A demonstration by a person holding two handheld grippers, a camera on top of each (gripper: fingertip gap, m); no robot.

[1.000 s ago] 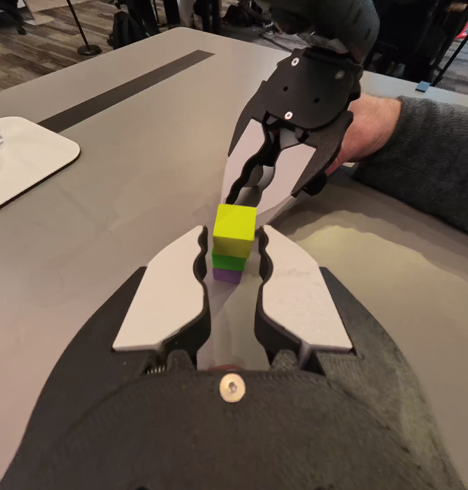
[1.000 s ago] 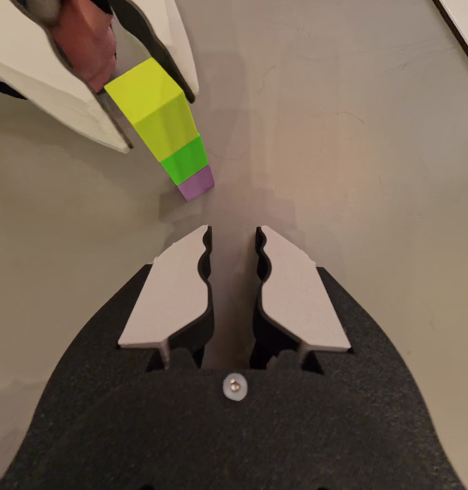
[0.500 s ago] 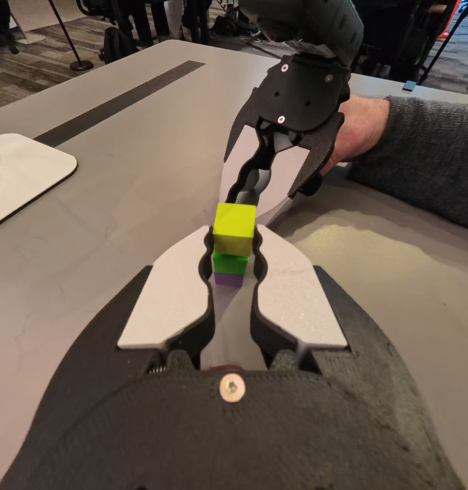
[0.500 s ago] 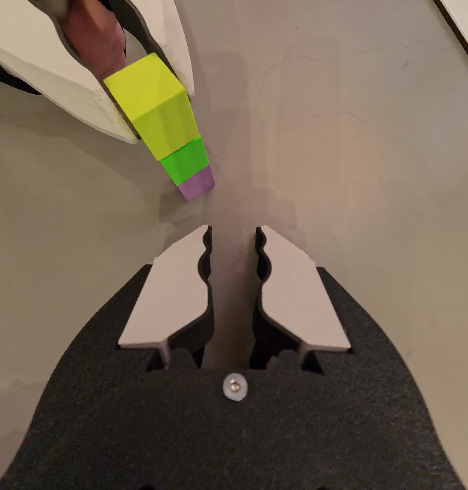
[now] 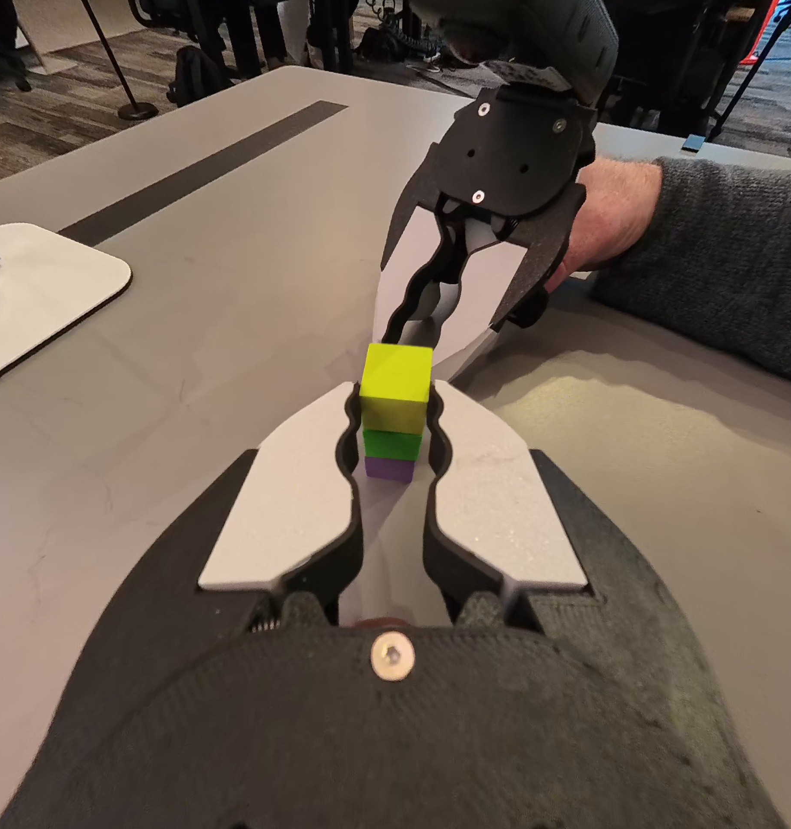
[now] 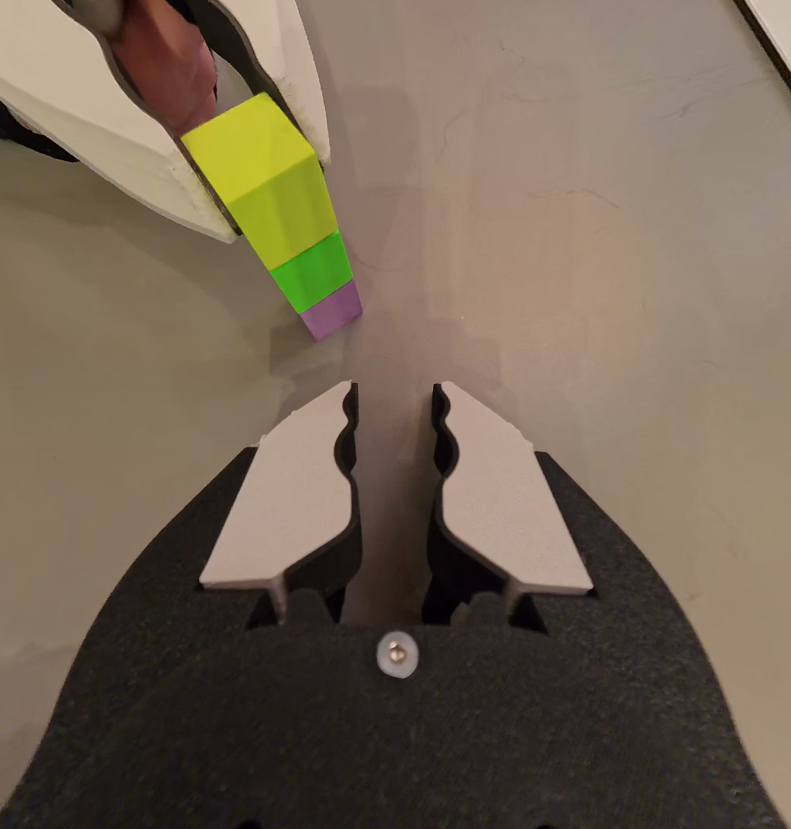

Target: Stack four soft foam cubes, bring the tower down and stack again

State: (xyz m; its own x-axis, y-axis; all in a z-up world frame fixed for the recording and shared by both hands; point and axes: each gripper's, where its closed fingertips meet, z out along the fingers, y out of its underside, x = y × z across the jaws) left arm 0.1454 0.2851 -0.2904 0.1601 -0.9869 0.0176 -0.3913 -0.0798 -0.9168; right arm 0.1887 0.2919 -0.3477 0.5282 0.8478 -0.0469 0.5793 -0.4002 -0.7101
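left gripper [image 5: 394, 394] jaws pinching yellow cube [image 5: 395, 389] atop tower, right gripper [image 6: 394, 390] jaws spread, bare

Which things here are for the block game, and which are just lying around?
For the job: yellow cube, green cube, purple cube, left gripper, right gripper.

Lying about: white mat, table.

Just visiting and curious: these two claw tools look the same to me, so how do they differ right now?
The left gripper is clamped on the yellow-green cube topping the stack; the right gripper holds nothing, only bare table between its fingers. The left one is at the tower; the right one sits apart from it, beside the purple cube. Both share black bodies and pale fingers.
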